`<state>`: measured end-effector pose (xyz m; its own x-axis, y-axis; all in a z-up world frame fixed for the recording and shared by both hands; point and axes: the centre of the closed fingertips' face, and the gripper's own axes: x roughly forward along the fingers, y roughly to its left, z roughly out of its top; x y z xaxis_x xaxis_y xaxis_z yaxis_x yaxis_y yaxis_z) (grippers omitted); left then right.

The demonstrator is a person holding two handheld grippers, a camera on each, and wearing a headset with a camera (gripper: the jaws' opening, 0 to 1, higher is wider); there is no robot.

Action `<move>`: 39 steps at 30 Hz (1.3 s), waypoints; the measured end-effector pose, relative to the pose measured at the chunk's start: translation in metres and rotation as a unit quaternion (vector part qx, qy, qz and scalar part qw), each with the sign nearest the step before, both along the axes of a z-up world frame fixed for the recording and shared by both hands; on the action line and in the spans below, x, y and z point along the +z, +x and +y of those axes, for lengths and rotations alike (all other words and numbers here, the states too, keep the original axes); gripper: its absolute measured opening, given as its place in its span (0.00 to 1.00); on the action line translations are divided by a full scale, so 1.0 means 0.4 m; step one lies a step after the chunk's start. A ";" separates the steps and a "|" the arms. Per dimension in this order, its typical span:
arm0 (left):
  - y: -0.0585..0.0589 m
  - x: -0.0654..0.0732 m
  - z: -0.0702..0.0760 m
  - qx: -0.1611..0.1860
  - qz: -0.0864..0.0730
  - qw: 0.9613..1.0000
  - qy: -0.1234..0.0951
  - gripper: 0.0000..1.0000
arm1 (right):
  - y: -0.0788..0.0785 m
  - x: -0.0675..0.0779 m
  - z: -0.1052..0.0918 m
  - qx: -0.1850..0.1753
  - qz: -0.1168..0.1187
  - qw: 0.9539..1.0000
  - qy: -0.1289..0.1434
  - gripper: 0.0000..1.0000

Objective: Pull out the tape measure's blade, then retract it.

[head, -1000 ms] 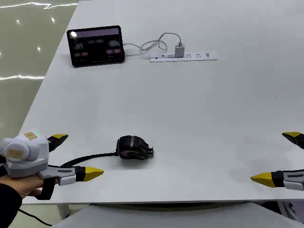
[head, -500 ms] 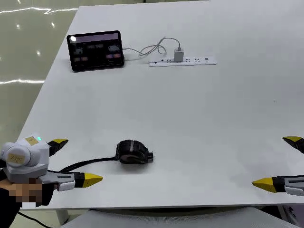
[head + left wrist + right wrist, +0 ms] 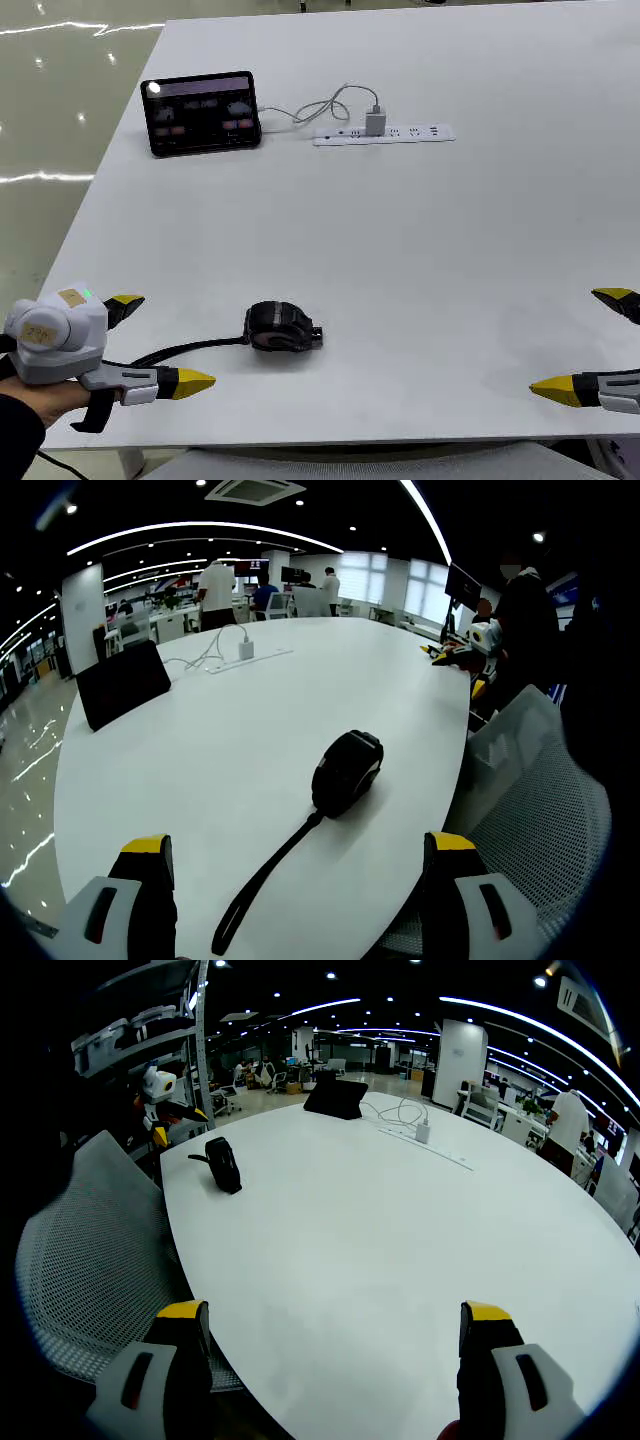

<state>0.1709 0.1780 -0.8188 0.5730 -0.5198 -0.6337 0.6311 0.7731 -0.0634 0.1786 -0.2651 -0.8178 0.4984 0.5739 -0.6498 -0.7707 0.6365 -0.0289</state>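
Unmoved tape measure [image 3: 280, 328], near spread left tongs [image 3: 165, 340], right tongs [image 3: 575, 341] well apart

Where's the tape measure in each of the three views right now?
Head view: tape measure lower left of centre, near the front edge of the table.
Left gripper view: tape measure centre, close up.
Right gripper view: tape measure upper left, far off.
Shared landmark: the black tablet.

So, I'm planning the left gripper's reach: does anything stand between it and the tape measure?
Nothing visible blocks it. Between the open left gripper and the tape measure there is just bare table and the measure's own black strap, trailing toward that gripper.
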 end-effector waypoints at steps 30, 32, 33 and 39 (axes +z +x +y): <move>0.086 0.002 -0.180 -0.170 0.009 0.984 0.056 0.98 | 0.059 0.013 0.212 0.110 -0.019 0.994 0.013 1.00; 0.088 -0.003 -0.192 -0.190 0.012 0.979 0.069 0.97 | 0.065 0.013 0.230 0.117 -0.019 0.993 0.014 1.00; 0.089 -0.005 -0.199 -0.202 0.013 0.977 0.074 0.97 | 0.067 0.013 0.242 0.122 -0.019 0.992 0.015 1.00; 0.102 -0.005 -0.226 -0.232 0.015 0.969 0.086 0.93 | 0.072 0.010 0.288 0.144 -0.018 0.989 0.018 1.00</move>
<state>0.2119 0.0877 -0.8210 0.2830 -0.6021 -0.7466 0.9130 0.4075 0.0175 0.2075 -0.1500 -0.8137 0.3334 0.7172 -0.6120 -0.9190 0.3922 -0.0410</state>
